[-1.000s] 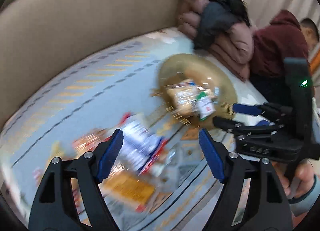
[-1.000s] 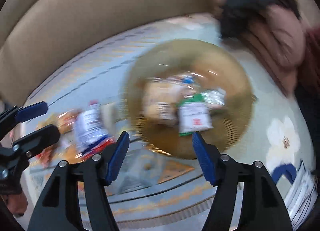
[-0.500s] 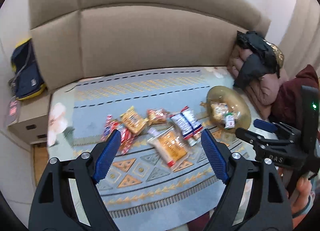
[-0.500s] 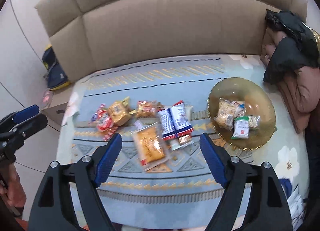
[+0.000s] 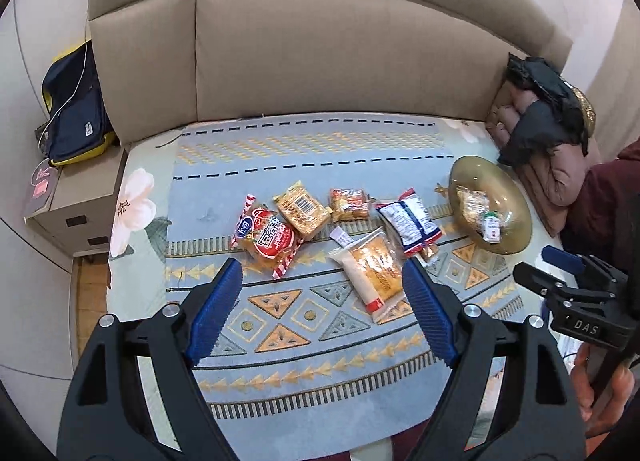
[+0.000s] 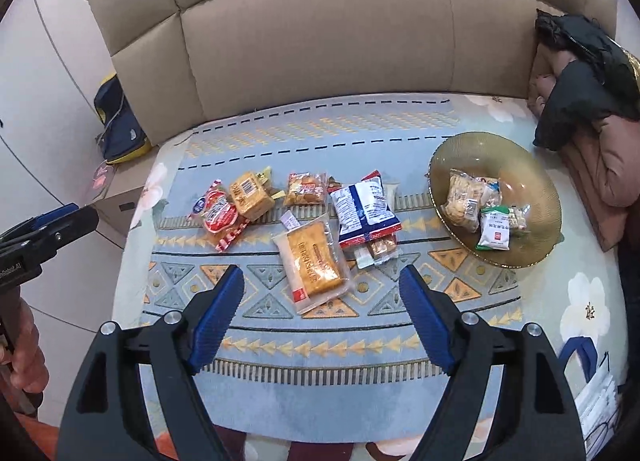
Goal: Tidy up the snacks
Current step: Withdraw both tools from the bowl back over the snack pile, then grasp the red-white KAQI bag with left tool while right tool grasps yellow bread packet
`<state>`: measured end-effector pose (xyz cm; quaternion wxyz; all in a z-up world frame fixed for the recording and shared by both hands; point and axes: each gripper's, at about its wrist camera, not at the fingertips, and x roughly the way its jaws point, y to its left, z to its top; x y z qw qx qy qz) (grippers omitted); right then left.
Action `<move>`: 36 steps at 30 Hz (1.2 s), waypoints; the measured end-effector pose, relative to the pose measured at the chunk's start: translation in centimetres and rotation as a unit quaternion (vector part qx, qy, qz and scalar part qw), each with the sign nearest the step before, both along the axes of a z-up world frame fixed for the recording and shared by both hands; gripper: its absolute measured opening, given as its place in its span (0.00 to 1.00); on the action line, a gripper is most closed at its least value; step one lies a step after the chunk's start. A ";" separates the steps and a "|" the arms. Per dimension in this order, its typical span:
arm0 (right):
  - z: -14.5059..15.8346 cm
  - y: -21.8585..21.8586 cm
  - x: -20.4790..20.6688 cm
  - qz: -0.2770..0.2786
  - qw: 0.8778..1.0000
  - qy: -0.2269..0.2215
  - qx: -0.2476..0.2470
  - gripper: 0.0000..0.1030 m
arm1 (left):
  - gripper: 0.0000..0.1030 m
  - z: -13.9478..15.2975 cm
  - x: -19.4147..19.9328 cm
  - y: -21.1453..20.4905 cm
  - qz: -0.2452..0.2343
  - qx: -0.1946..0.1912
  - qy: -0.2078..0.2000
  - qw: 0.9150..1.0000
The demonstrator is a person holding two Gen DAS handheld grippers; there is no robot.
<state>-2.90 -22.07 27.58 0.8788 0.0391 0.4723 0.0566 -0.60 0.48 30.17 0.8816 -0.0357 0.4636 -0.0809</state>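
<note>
Both grippers hang above the bed with jaws apart and nothing between them: the left gripper (image 5: 322, 311) and the right gripper (image 6: 322, 313), whose jaws have just been opening. The amber glass bowl (image 6: 532, 181) holds a few packets; left of the bowl, loose snacks lie in a row on the patterned blanket (image 6: 320, 345). The blue-and-white chip bag (image 6: 364, 211), nearest the bowl, looks like the sensible next pick. It overlaps a small packet, so pinching its free upper edge should lift it alone.
</note>
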 end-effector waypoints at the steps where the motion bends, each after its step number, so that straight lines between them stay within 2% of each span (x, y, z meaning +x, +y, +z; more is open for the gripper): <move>1: -0.1 0.1 0.1 0.000 1.000 0.000 -0.002 0.77 | 0.80 -0.4 0.2 0.1 0.002 -0.001 0.004 1.000; 12: -1.5 0.9 1.5 0.011 0.999 0.000 -0.033 0.77 | 0.79 -3.7 2.1 -0.2 -0.012 -0.008 0.036 0.999; 15: -2.3 0.9 2.1 0.020 0.999 0.004 -0.036 0.77 | 0.80 -5.0 3.0 1.1 0.003 -0.017 0.045 0.999; 17: -3.5 1.0 2.7 0.030 0.999 0.002 -0.037 0.77 | 0.83 -6.9 3.9 3.3 0.042 -0.030 0.062 0.997; 20: -7.1 0.9 3.9 0.048 0.999 0.012 -0.016 0.76 | 0.83 -11.4 5.9 7.6 0.113 -0.075 0.106 0.985; 22: -10.8 1.2 4.7 0.060 0.997 0.042 -0.007 0.72 | 0.82 -14.5 7.3 9.4 0.145 -0.105 0.134 0.975; 25: -15.5 2.3 5.7 0.081 0.994 0.071 0.020 0.68 | 0.82 -18.5 9.9 10.2 0.163 -0.161 0.164 0.960; 31: -20.7 3.3 7.9 0.084 0.991 0.096 0.027 0.68 | 0.83 -23.2 15.1 8.0 0.187 -0.177 0.195 0.946; 33: -21.3 3.3 8.3 0.084 0.991 0.096 0.027 0.68 | 0.83 -24.1 16.4 7.3 0.193 -0.173 0.201 0.945; 36: -21.8 3.1 9.0 0.083 0.992 0.092 0.024 0.69 | 0.84 -24.9 17.7 6.5 0.187 -0.168 0.199 0.947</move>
